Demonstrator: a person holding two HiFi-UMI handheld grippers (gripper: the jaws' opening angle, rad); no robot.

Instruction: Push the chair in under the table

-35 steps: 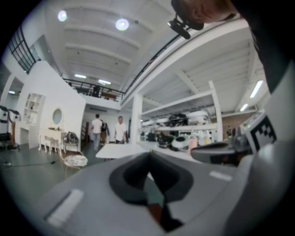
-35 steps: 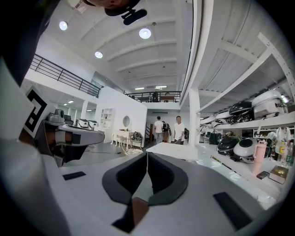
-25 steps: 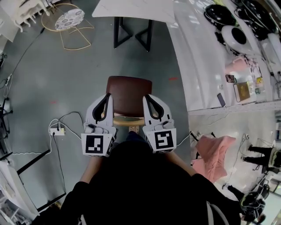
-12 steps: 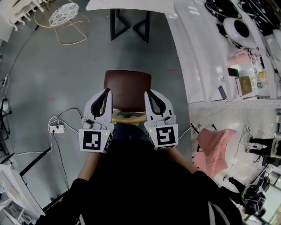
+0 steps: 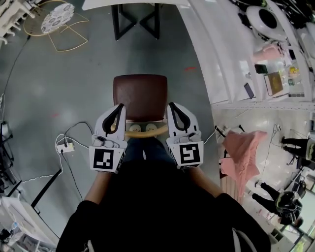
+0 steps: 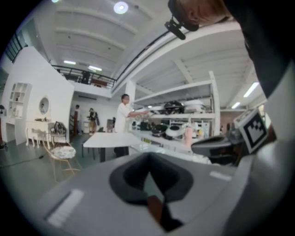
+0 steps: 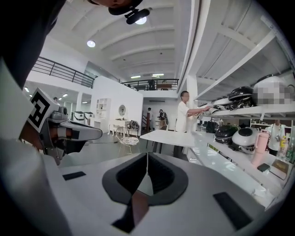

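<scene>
Chair (image 5: 140, 95): stands on the grey floor (image 5: 74, 88), well apart from the white table (image 5: 133, 4). None of it is under the tabletop. The brown seat faces the table's near edge and its black legs (image 5: 135, 22). The wooden backrest (image 5: 145, 129) is on the side nearest the person holding the grippers.

Left gripper (image 5: 118, 109): jaws together, nothing clamped. It lies along the left edge of the seat, beside the left end of the backrest. I cannot tell whether it touches the chair.

Right gripper (image 5: 173, 108): jaws together, nothing clamped. It lies along the right edge of the seat, beside the right end of the backrest. Contact likewise cannot be told. In each gripper view a sliver of brown shows below the closed jaws.

Surroundings: a long white counter (image 5: 221, 64) runs beside the chair's right side, loaded with equipment. A power strip (image 5: 64, 146) with cables lies on the floor left of the chair. A wire-frame stool (image 5: 53, 18) stands off the table's left end. A pink cloth (image 5: 243, 155) lies near the counter's near end.
</scene>
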